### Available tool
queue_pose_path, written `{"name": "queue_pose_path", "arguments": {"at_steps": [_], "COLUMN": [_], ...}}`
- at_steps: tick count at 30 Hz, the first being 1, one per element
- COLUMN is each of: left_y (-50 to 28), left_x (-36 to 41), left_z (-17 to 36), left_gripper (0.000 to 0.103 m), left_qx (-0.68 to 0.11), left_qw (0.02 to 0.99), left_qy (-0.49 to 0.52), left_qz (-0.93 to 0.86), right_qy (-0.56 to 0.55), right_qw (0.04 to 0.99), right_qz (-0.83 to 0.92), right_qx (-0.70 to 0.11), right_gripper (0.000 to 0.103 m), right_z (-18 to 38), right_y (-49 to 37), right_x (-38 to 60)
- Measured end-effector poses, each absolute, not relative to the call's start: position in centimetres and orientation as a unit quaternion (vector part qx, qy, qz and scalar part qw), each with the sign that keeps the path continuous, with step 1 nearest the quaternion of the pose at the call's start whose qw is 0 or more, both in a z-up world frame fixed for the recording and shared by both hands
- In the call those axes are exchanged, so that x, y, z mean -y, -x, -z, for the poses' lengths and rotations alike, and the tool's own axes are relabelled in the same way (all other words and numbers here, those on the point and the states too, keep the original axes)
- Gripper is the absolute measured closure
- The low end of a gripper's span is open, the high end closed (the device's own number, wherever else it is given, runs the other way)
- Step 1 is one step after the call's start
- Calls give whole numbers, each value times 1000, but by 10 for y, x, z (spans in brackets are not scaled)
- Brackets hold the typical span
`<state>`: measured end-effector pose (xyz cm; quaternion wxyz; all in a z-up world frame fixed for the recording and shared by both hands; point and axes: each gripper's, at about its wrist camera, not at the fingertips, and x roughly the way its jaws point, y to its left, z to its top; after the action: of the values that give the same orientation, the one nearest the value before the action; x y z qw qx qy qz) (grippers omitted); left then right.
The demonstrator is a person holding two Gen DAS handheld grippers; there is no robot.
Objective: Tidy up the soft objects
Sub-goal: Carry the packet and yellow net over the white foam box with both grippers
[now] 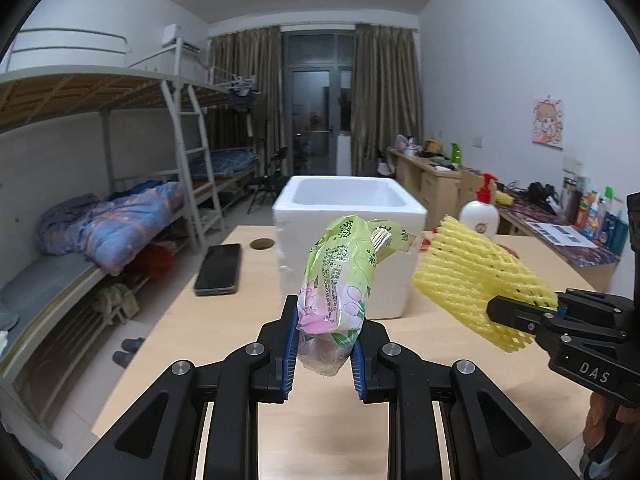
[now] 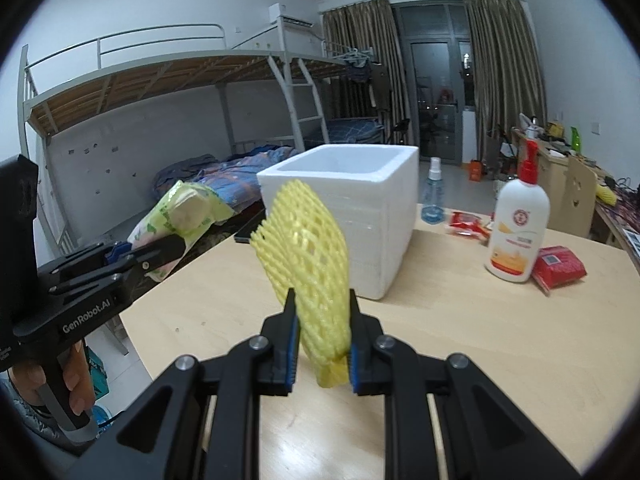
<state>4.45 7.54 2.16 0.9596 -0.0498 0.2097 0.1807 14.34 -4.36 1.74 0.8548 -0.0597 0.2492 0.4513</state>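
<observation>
Foam box [image 1: 348, 216] is sitting at 12 o'clock on desk [image 1: 168, 344]; left tongs [image 1: 324, 354] pinching tissue pack [image 1: 340, 280] low, right tongs [image 2: 322, 350] pinching yellow foam net [image 2: 308, 248] edge — either risks slipping or snagging the rim.

A dark phone [image 1: 219, 269] lies flat beside the lotion bottle's [image 2: 519, 236] table [image 1: 192, 340].

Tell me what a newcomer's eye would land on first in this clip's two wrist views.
Two soft things held up over the wooden table: the left gripper is shut on a green floral tissue pack, and the right gripper is shut on a yellow foam fruit net. Just behind them stands an open white foam box, with a red-pump lotion bottle to its right.
</observation>
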Motion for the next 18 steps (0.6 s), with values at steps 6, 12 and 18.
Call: {"name": "queue_pose_path", "arguments": {"at_steps": [6,12,18], "left_y": [-40,-43,-48], "left_x": [-86,-92,-94], "left_z": [-23,-25,-30], "left_gripper": [79,79,79], "left_qx": [-208,-205,-202], "left_qw": [955,955,956], "left_qy": [53,53,51], "left_qz": [-203,-207,-204], "right_qy": [57,58,53], "right_qw": [849,849,856], "right_qz": [-460,-462,-452], "right_qx": [-254,-251,-246], "right_gripper": [80,80,80], "right_z": [-17,-21,-29], "right_y": [-147,-148,-152], "right_x": [32,27,28]}}
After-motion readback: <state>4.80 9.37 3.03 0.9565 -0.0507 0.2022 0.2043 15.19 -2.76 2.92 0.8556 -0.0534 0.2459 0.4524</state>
